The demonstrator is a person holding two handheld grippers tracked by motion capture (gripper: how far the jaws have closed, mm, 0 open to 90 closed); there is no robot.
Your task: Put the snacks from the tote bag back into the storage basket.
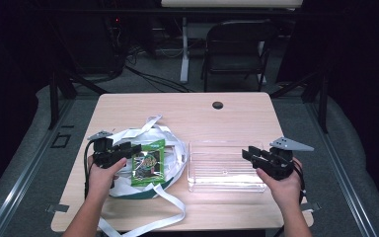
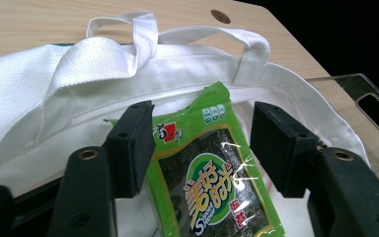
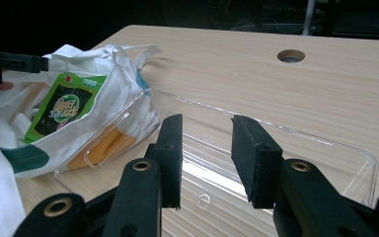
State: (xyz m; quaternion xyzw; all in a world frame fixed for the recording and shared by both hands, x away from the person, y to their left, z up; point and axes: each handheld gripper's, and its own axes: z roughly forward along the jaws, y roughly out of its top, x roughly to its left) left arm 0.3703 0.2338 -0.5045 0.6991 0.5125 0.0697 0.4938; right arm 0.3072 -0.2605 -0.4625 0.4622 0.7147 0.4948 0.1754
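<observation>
Seaweed snack packet (image 2: 212, 182), green and glossy, lies on top of the white tote bag (image 2: 54, 84) at the left of the tabletop (image 1: 227, 116), its upper end near the bag's mouth. The left tool (image 1: 128, 149) hovers over it with jaws standing wide, one pad on each side of the packet and neither touching it yet. To the right of the bag sits the clear plastic tray (image 1: 225, 168), empty, its near corner just beside the bag's fabric. The right tool (image 3: 206, 148) waits above that tray, jaws parted to a middling gap and holding nothing.

The work in hand seems to be lifting the packet across into the tray. Several things could spoil that. The wrapper is slick and crinkly, so a pinch on its flat face may slide off or only crease the film. If the pads close too low, they may catch the bag's cloth along with the packet and drag the whole bag. The loose straps (image 1: 170, 210) trail over the tabletop and could snag a jaw or cable.
</observation>
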